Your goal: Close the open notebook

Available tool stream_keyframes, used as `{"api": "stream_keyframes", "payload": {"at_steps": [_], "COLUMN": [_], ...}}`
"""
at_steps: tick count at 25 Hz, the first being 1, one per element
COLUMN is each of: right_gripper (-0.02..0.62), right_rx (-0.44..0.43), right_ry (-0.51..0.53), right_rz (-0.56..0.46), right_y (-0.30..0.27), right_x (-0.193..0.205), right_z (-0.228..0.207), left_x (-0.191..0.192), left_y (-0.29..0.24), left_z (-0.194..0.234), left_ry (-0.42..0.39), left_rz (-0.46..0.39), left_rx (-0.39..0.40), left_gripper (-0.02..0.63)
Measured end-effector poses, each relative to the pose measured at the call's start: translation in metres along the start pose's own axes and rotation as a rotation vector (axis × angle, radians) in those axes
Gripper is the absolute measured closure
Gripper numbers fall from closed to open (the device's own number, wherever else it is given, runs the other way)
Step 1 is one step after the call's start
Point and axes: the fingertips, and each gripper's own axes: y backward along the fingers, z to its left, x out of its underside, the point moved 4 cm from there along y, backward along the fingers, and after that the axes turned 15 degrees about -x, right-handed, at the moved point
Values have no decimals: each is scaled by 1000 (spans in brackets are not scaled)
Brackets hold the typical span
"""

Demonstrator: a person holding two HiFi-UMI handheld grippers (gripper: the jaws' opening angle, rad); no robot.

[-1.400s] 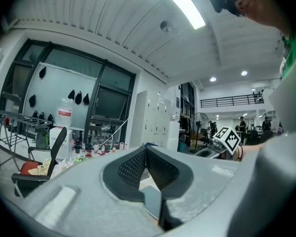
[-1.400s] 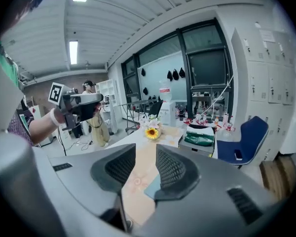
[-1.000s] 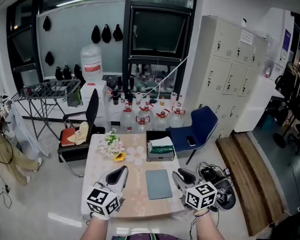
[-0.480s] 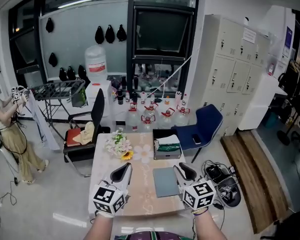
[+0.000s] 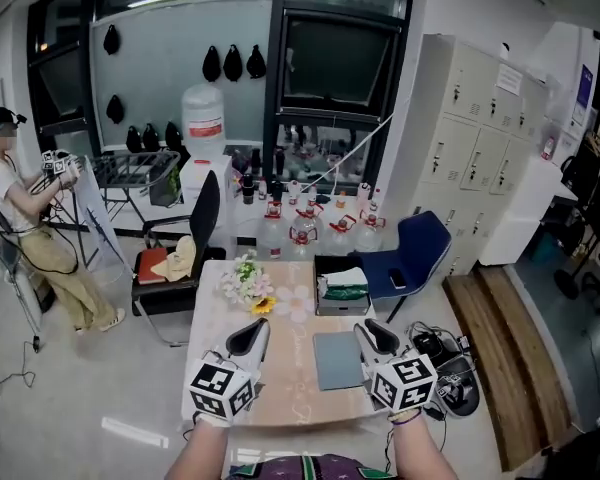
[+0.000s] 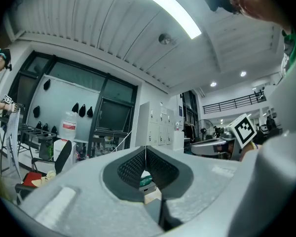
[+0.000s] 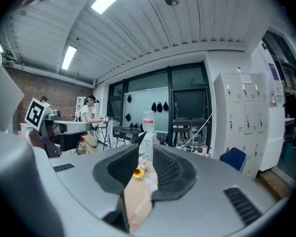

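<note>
My left tongs (image 5: pixel 248 336) hang over the near part of the bench (image 5: pixel 280 396) with their pads together and nothing in them. My right tongs (image 5: pixel 373 336) are half-wide and closing on air; only the bench top shows through the gap. Just inside the right tongs lies the notebook (image 5: pixel 338 360), a grey-blue slab flat on the bench. From here it looks like one leaf with its cover down, so I judge the closing done or nearly so, though I cannot see the page edge.

If a cover needs pressing, the risk is a shove, not a pinch. Narrow tongs coming in level could skate the notebook off the near edge or up against the box (image 5: pixel 342 294) beyond it.

The flowers (image 5: pixel 248 282) stand left of the box, clear of my reach. Past the bench are a black chair (image 5: pixel 195 233), a blue chair (image 5: pixel 417 253), bottles (image 5: pixel 305 230) on the floor and lockers (image 5: pixel 480 158). A person (image 5: pixel 20 228) stands far left. Nothing blocks the notebook.
</note>
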Motion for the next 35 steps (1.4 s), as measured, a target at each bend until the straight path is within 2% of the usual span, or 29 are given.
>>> {"api": "stream_keyframes", "payload": {"at_steps": [7, 13, 25, 35], "right_gripper": [521, 553, 590, 592], "right_rx": [37, 31, 192, 171], "right_ry": [-65, -121, -54, -47], "right_rz": [-15, -68, -97, -42], "right_y": [12, 13, 31, 12], "right_x": [4, 3, 1, 8], "right_z": [-15, -12, -27, -15], "left_x": [-3, 1, 5, 9], "left_y": [6, 14, 6, 3], "left_z": [5, 2, 6, 14], "left_ry": [-2, 14, 12, 22], "left_rz": [-4, 9, 1, 5], "left_rx": [-30, -28, -39, -39], "left_gripper": [588, 588, 588, 588]}}
